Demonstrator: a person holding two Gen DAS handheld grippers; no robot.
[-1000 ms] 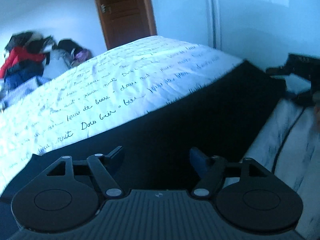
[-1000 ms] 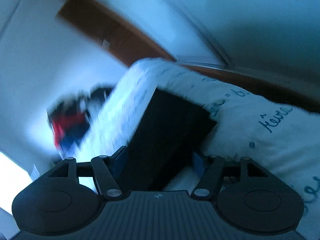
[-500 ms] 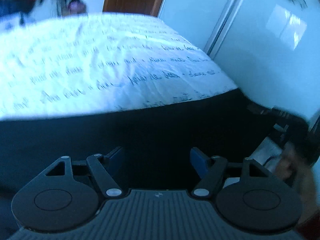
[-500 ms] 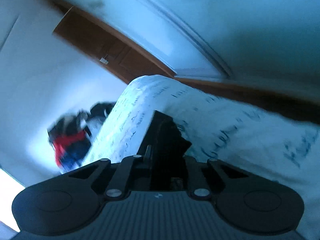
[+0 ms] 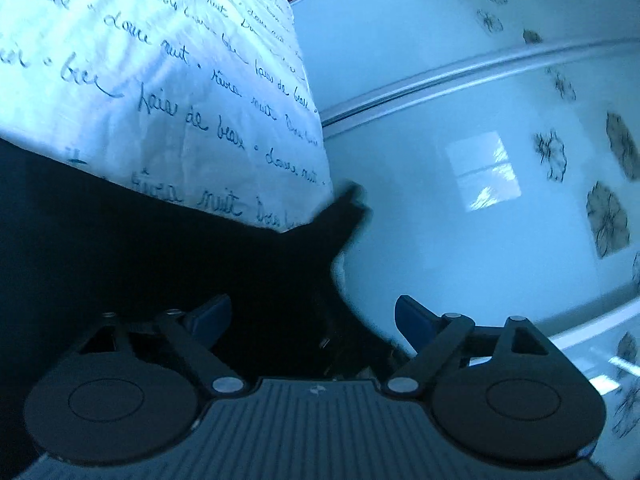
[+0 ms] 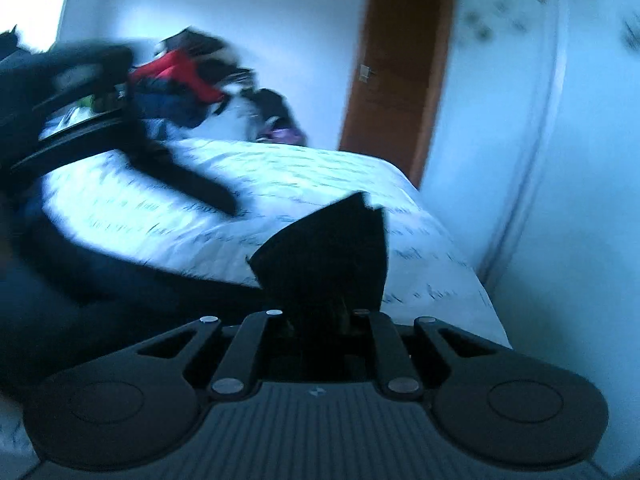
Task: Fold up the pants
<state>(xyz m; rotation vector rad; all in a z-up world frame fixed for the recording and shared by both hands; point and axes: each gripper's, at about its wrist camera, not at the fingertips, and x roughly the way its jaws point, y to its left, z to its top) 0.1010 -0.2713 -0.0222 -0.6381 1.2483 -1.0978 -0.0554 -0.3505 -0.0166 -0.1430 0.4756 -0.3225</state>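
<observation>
On the bed (image 6: 304, 184), whose white cover carries handwritten script, the black pants (image 5: 140, 248) lie spread along the near edge, with one corner poking out past the side of the mattress toward the pale wardrobe door (image 5: 460, 208) patterned with dark flowers. The left gripper (image 5: 310, 314) is released, its blue-tipped fingers (image 5: 210, 314) spread wide over the dark cloth; whether they touch the fabric is hard to tell in the dim light. In the right wrist view the right gripper (image 6: 320, 316) is clenched on a corner of the pants, and the cloth stands up from between its fingers as a dark triangular flap above the bed cover. At the left of that view the left gripper shows as a blurred dark shape above the bed. Behind the bed sit a heap of clothes (image 6: 188, 76), with red and navy pieces, and a brown wooden door (image 6: 396, 64)
</observation>
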